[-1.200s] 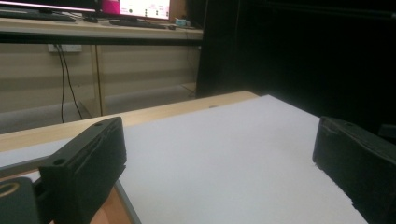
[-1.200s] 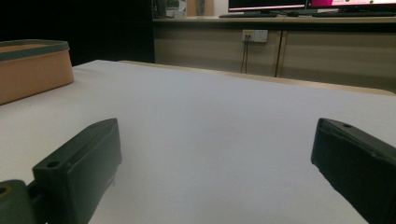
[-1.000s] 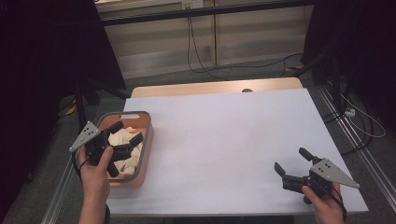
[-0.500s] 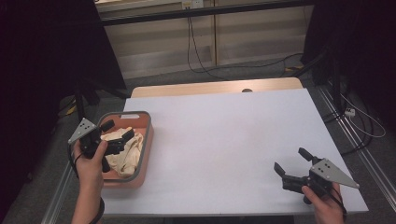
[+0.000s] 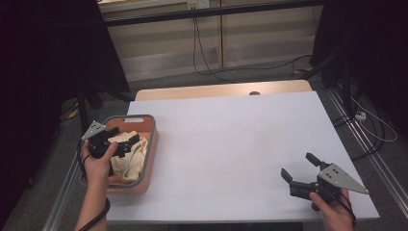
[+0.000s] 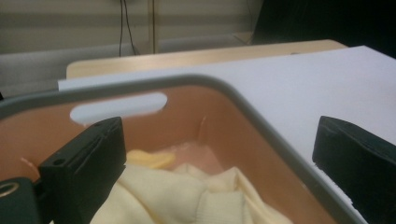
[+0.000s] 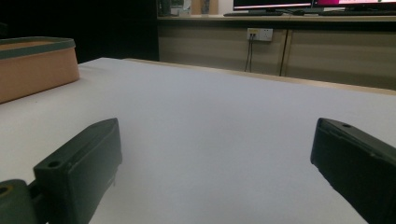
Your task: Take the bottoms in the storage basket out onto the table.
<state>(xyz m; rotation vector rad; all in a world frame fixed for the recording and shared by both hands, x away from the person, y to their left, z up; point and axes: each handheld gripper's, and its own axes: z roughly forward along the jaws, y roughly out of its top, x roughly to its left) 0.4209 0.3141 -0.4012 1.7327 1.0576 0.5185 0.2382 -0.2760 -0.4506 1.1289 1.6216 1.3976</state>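
Smooth white tabletop (image 5: 231, 144), rounded terracotta bin (image 5: 150, 144), ribbed cream knit (image 6: 187, 196), both hand-held grippers wide.

The bin (image 5: 150, 144) is a salmon-orange with a grey rim, and the cloth (image 6: 187, 196) stuffed in it is pale creamy yellow. Table (image 5: 231, 139) is plain white on top with a light wood strip along the far edge. Both the left gripper (image 5: 126, 143) and the right gripper (image 5: 298, 171) are black, each with a grey plate.
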